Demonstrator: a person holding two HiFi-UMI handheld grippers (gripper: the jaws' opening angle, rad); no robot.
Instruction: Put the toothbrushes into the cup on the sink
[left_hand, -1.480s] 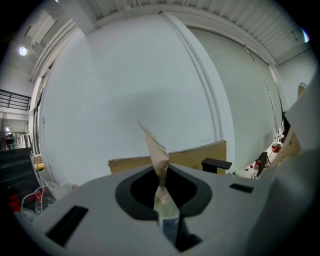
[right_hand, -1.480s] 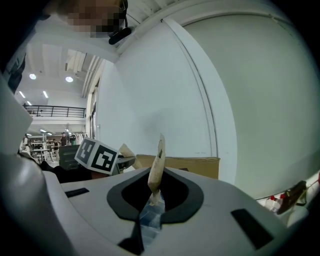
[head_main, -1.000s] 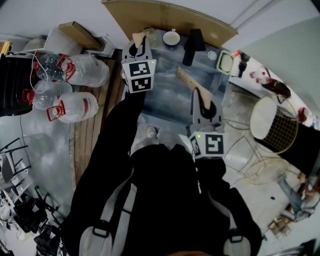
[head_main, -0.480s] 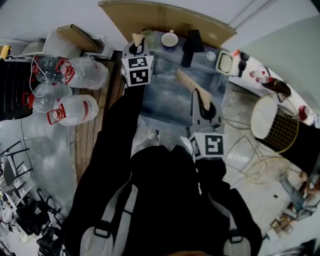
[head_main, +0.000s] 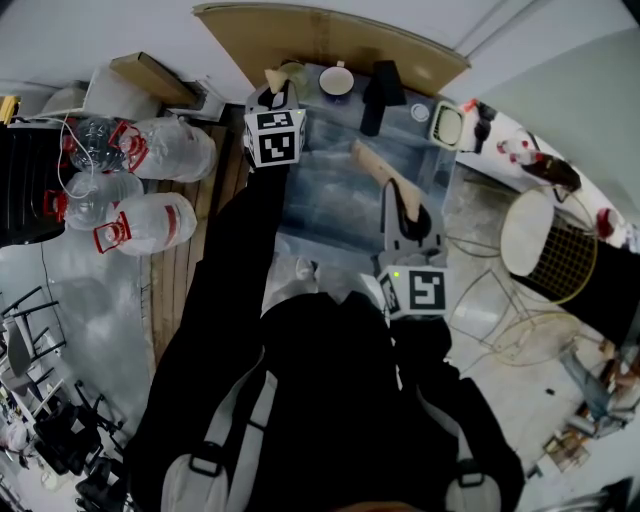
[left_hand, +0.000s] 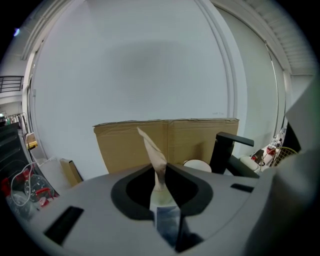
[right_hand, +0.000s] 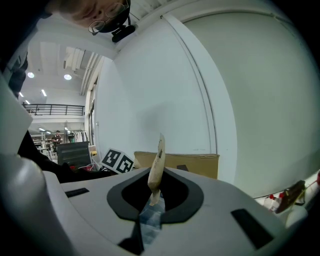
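Both grippers hold a pale wooden toothbrush. My left gripper is shut on one toothbrush at the sink's back left, a short way left of the white cup. In the left gripper view that toothbrush stands up between the jaws, with the cup to the right of it. My right gripper is over the sink's right part, shut on the second toothbrush, which points to the back left. In the right gripper view this toothbrush rises from the shut jaws.
A black faucet stands just right of the cup, also seen as the faucet. Brown cardboard leans behind the sink. Several water jugs lie on the floor at left. A wire basket stands at right.
My left gripper has moved a little farther back along the sink's left side with its toothbrush. The right gripper has stayed where it was.
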